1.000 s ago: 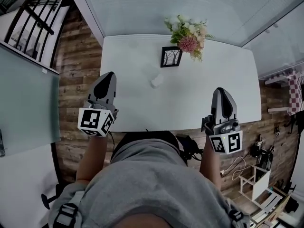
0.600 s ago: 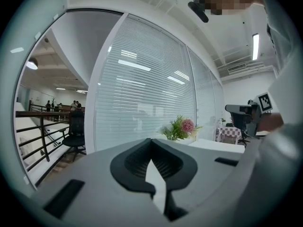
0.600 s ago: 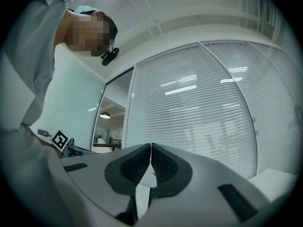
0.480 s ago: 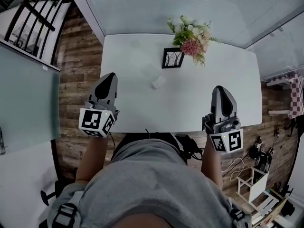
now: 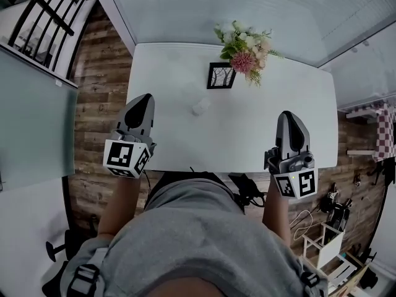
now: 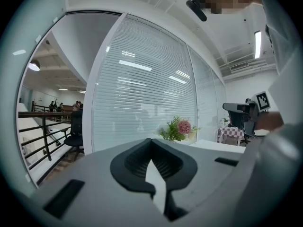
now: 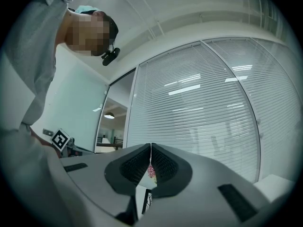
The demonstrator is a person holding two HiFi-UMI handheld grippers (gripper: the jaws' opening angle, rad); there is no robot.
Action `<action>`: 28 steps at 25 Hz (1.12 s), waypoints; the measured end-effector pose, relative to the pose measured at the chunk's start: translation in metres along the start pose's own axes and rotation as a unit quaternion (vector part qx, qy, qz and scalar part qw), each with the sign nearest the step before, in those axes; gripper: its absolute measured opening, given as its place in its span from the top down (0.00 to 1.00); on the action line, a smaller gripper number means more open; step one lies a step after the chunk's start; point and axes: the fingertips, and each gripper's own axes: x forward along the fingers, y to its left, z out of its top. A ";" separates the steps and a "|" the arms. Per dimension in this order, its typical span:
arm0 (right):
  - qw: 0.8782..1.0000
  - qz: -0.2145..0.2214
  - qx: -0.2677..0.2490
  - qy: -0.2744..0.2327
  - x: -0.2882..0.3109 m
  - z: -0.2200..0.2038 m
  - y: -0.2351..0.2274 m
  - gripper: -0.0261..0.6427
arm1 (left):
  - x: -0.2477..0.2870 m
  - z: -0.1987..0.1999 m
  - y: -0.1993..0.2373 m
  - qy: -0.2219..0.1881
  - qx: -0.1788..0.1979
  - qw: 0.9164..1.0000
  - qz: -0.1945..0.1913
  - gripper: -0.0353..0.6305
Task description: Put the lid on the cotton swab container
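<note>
Grey shirt (image 5: 198,240) cloth nearest, filling the bottom of the head view. Just past it, both grippers held out level, well apart, pointing away from the body. Left gripper (image 5: 143,99) at the near left edge of the white surface (image 5: 247,135), right gripper (image 5: 288,116) over the near edge toward the right. Left fingers (image 6: 135,162) pressed together at the tips, holding nothing. Right fingers (image 7: 128,167) likewise closed tip to tip, empty.

Farther in, alone near the middle of the surface, the cotton swab container (image 5: 200,107): small, pale, too blurred to tell lid from body. Nearer the left gripper than the right, touched by neither. Beyond it, a black picture frame (image 5: 221,75), then a flower bouquet (image 5: 244,45) at the far edge. Wooden floor (image 5: 99,73) off to the left of the surface. Behind everything, white blinds (image 5: 235,8).
</note>
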 end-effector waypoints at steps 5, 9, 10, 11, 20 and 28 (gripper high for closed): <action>1.000 -0.004 0.000 0.000 -0.006 -0.004 -0.011 0.92 | 0.004 -0.002 -0.004 -0.004 0.004 1.000 0.007 0.94; 1.000 0.004 0.003 0.001 -0.003 -0.007 -0.014 0.92 | 0.008 -0.007 -0.011 0.002 0.002 1.000 0.005 0.94; 1.000 0.005 0.004 0.003 -0.003 -0.009 -0.014 0.92 | 0.008 -0.008 -0.013 0.004 0.004 1.000 0.005 0.94; 1.000 0.005 0.005 0.005 -0.004 -0.011 -0.015 0.92 | 0.007 -0.010 -0.014 0.006 0.006 1.000 0.007 0.94; 0.999 0.001 0.017 0.029 -0.010 -0.031 -0.026 0.92 | 0.010 -0.027 -0.020 0.022 0.012 1.000 0.016 0.94; 0.999 -0.004 0.026 0.044 -0.016 -0.045 -0.029 0.92 | 0.019 -0.064 -0.039 0.058 0.019 0.998 -0.012 0.94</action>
